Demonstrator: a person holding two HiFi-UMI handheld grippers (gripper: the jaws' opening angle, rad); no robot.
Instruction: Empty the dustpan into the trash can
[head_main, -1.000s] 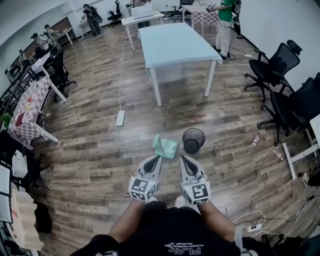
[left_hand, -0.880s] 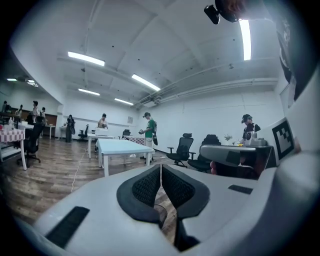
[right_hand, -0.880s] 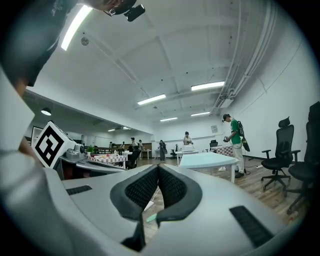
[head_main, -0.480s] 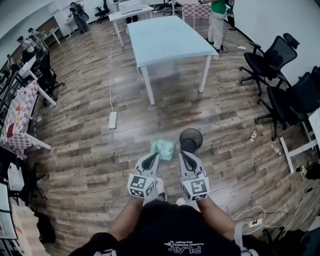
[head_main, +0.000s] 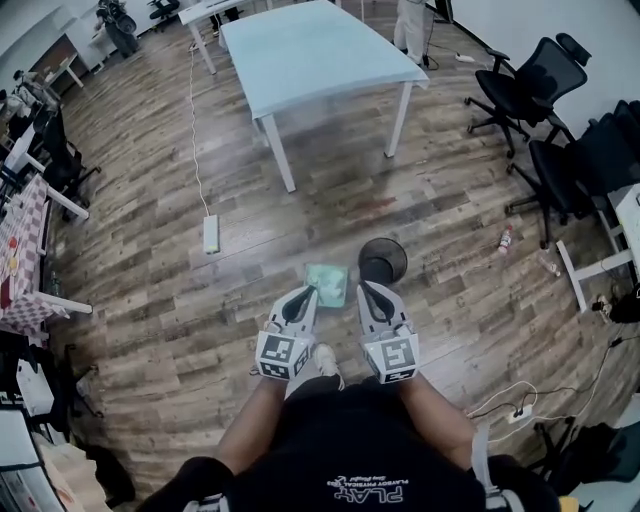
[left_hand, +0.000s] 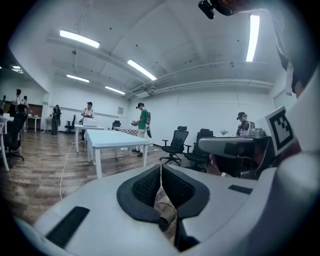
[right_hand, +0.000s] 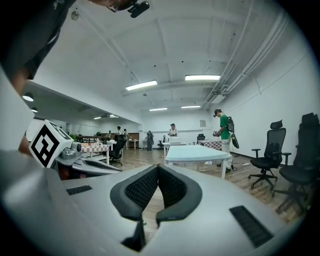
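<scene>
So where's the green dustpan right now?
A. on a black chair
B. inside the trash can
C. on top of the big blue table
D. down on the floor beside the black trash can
D: in the head view the green dustpan lies on the wooden floor, just left of the black trash can.

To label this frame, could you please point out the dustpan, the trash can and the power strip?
dustpan (head_main: 327, 281), head view, its green pan face
trash can (head_main: 383, 272), head view, its near wall
power strip (head_main: 211, 233), head view, its middle
</scene>
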